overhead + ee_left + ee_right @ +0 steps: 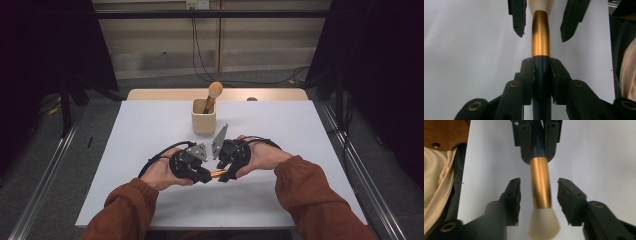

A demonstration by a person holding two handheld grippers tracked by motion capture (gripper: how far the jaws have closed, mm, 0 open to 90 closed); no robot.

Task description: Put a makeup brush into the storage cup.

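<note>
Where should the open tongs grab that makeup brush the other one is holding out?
On the gold ferrule, closing from its two sides. The left tongs already clamp the dark handle, and the soft bristles would squash. The right tongs straddle that rigid, round metal section.

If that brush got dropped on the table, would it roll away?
Probably a bit: the brush has a round, smooth gold and dark handle, so it looks slippery. Its fluffy tip looks soft and flares wider, so it would likely curve, not roll straight. It looks light.

Two brushes (214,95) (218,174), one cup (203,117), two grippers (204,176) (223,175).
</note>
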